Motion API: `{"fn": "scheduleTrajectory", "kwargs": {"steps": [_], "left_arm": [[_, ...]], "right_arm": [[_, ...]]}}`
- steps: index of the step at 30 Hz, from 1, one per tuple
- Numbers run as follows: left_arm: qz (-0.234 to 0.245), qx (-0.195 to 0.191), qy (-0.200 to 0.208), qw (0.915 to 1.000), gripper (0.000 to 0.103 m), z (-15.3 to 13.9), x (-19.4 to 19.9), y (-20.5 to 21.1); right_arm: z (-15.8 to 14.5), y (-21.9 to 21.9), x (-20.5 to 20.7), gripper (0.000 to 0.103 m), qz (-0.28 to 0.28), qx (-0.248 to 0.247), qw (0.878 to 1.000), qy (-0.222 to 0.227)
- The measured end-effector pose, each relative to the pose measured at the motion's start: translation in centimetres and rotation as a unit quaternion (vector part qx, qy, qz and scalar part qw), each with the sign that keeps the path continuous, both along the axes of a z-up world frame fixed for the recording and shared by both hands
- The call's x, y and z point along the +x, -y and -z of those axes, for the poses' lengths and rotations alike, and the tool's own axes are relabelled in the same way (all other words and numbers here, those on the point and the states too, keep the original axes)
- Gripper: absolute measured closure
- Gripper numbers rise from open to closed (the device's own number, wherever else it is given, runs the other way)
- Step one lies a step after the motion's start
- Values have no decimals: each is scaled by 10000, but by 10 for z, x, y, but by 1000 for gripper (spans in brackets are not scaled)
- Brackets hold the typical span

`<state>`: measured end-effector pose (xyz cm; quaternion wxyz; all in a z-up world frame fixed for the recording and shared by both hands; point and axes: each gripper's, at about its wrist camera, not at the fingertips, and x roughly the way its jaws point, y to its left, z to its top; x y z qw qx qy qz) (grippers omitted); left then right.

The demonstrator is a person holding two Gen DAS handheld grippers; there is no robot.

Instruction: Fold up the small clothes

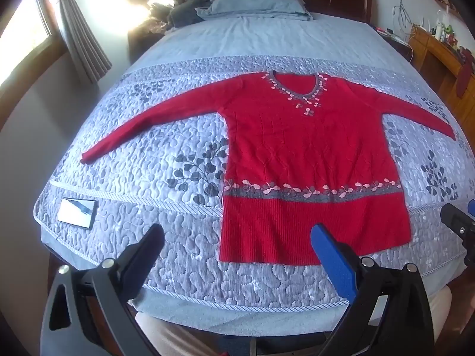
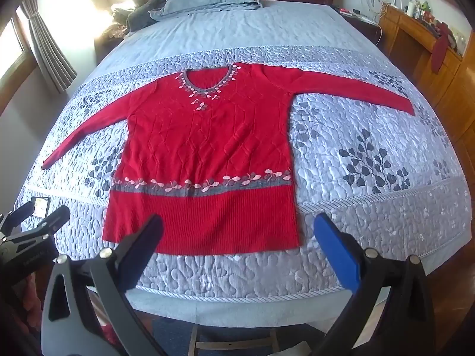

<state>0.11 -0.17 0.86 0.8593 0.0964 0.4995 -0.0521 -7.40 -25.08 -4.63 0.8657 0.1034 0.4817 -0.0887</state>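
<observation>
A red knit sweater with a grey flowered band and a grey neckline lies flat, face up, on the bed, both sleeves spread out; it also shows in the right wrist view. My left gripper is open and empty, held above the foot of the bed near the sweater's lower left hem corner. My right gripper is open and empty, held above the foot of the bed near the lower right hem. The right gripper's tip shows at the left wrist view's right edge; the left gripper shows at the right wrist view's left edge.
The bed has a grey-blue quilted cover. A phone lies near its front left corner. A pillow and dark clothes lie at the headboard. A wooden dresser stands to the right, a curtained window to the left.
</observation>
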Motion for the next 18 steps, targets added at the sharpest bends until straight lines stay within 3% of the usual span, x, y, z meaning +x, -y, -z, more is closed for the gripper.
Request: {"fn": "scheduleTrajectory", "kwargs": {"steps": [18], "left_arm": [[21, 9, 21, 10000, 4, 3, -2, -2]], "right_arm": [[2, 0, 0, 3, -21, 0, 10000, -18]]}}
